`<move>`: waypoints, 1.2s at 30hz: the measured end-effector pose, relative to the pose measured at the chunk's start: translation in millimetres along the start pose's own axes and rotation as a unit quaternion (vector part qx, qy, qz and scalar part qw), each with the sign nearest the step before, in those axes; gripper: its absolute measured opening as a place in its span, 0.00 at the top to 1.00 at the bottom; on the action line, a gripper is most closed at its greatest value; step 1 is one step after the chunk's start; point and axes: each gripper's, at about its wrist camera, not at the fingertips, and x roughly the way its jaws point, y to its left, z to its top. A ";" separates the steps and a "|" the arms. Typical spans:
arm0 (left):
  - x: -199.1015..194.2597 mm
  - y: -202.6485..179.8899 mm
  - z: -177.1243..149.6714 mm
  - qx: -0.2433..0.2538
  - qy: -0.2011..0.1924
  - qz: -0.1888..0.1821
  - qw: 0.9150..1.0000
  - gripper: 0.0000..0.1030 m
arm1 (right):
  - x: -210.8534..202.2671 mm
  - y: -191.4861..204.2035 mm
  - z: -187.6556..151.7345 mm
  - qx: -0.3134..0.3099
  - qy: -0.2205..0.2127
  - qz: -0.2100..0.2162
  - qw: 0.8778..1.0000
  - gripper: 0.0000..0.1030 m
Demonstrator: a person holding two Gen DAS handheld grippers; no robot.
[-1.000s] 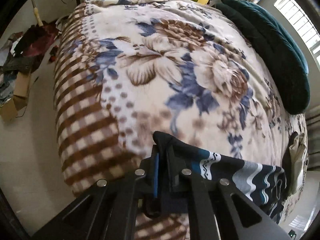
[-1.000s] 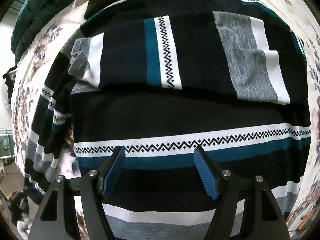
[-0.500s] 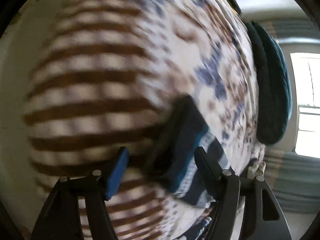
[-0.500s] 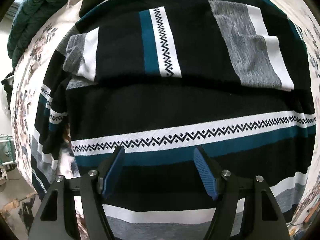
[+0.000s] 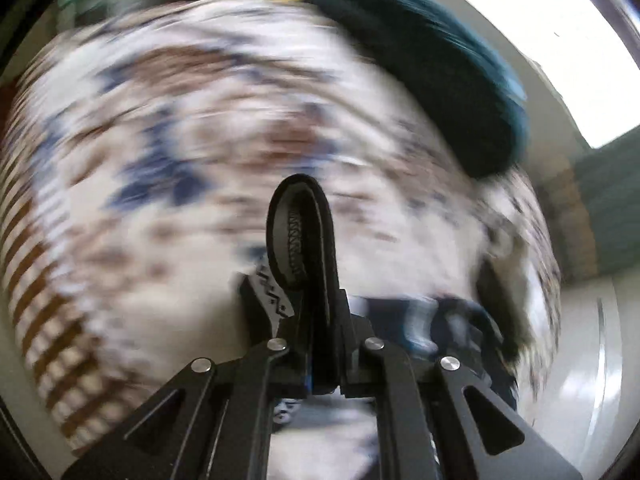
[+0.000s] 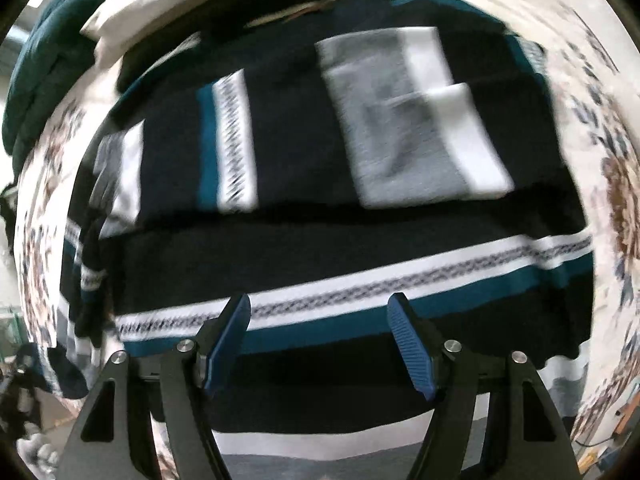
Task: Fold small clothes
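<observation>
A: Left gripper (image 5: 320, 312), status?

B: Fingers clenched on a fold of the striped sweater (image 6: 320, 200). A black loop of its fabric with a zigzag-stitched seam sticks up past the fingertips in the left wrist view. A bit of the zigzag band shows just left of the fingers. Rest of that view is heavily blurred.

A: Right gripper (image 6: 320, 336)?

B: Released. Blue ribbed pads (image 6: 412, 352) spread wide, nothing between them. It hovers over the lower part of the sweater, near the white band with the black zigzag and the teal stripe below it. Touching or not, cannot tell.

A: Where's the sweater?

B: Spread on the bed, on the floral blanket (image 6: 616, 184). Black body with white, teal and grey stripes. Both sleeves are folded in across the chest, stripes running vertical there. Left edge of the garment is bunched and hangs toward the bed's side.

A: Anything else around?

B: Dark teal pillow (image 5: 440, 72) along the bed's far right edge in the left view; same pillow top left in the right view. A white cloth (image 6: 168, 4) lies just beyond the sweater's collar, beside the pillow. Blanket has a brown checked border (image 5: 48, 320) at the left. Bright window (image 5: 560, 40) upper right.
</observation>
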 end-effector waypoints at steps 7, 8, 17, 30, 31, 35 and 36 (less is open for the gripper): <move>58.9 -221.3 -75.4 0.161 0.081 -0.120 0.976 0.94 | -21.5 -86.5 21.4 0.063 -0.025 0.008 0.998 0.29; 68.4 -249.2 -93.1 0.178 0.096 -0.132 0.970 0.94 | -23.9 -100.8 25.5 0.070 -0.027 0.007 0.997 0.29; 115.6 -392.0 -219.3 0.282 0.195 -0.174 0.923 0.84 | -38.0 -197.7 37.7 0.105 -0.030 0.001 0.994 0.29; 89.2 -281.0 -137.7 0.302 0.043 0.062 0.950 0.06 | -72.6 -186.7 87.2 0.078 -0.048 0.112 0.989 0.29; 89.2 -265.8 -130.5 0.300 0.038 0.082 0.950 0.06 | -72.3 -180.2 93.5 0.075 -0.048 0.119 0.989 0.29; 95.3 -216.6 -116.9 0.278 0.048 0.143 0.949 0.06 | -49.3 -145.9 130.7 0.035 -0.048 0.102 0.993 0.29; 99.3 -210.6 -115.2 0.269 0.049 0.148 0.950 0.06 | -38.3 -138.2 137.1 0.027 -0.040 0.096 0.994 0.29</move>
